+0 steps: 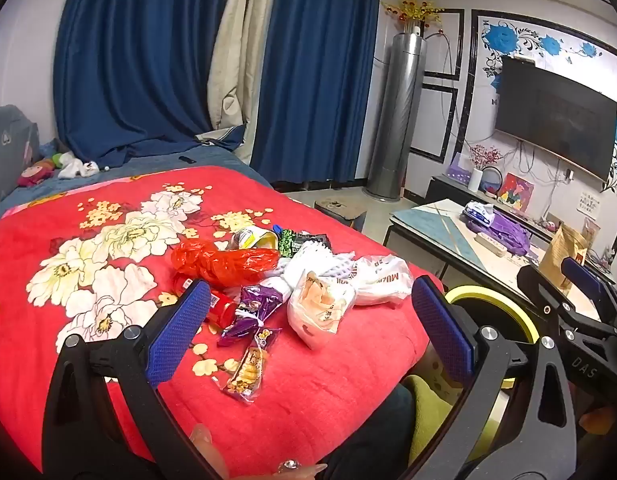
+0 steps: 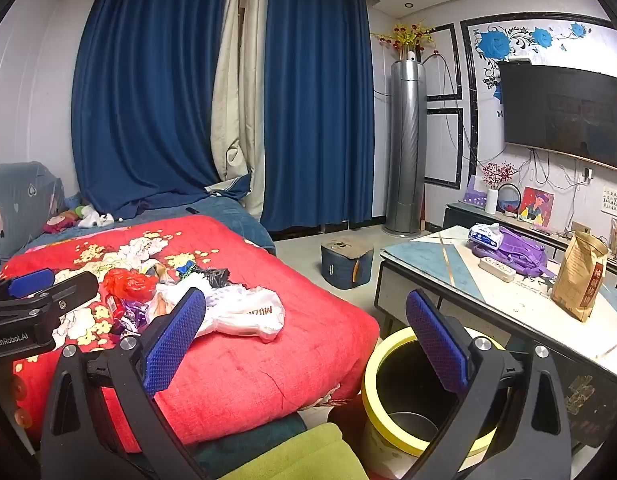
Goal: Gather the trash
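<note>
Two open tongs (image 1: pixel 312 320), one bin (image 2: pixel 388 380)

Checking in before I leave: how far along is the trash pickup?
Nothing looks done: the yellow-rimmed bin shows no trash inside. Nothing in hand: left gripper and right gripper are open and empty. Left: the whole wrapper pile on the red blanket.

Left wrist view close over the red floral blanket (image 1: pixel 308 380), angled down, right wrist view further right above the yellow-rimmed bin (image 2: pixel 372 392), both sharing trash pile (image 1: pixel 276 280), curtains, television.
</note>
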Tool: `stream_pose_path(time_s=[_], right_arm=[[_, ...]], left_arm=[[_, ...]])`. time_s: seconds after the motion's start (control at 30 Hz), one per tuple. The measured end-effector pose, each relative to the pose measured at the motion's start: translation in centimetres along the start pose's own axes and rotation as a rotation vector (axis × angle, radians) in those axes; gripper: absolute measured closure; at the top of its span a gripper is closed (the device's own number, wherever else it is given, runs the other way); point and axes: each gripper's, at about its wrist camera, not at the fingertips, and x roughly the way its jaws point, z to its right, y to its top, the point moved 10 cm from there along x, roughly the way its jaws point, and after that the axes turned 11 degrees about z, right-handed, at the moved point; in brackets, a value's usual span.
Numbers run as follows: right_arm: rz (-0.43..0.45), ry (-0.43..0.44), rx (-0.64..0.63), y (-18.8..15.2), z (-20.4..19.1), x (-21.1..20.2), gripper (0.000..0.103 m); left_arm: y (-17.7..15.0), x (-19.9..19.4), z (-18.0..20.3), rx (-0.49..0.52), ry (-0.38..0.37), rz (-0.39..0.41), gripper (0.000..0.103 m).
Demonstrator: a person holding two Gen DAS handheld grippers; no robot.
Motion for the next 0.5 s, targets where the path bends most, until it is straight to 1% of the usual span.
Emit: stream_pose_path(time_s=[0.5], right_arm=[[-0.002,0.001,0.002,-0.06,0.03,0.05,0.006]], left_arm=[[-0.03,0.08,0.03,0.009,0.0,-0.001,0.01]])
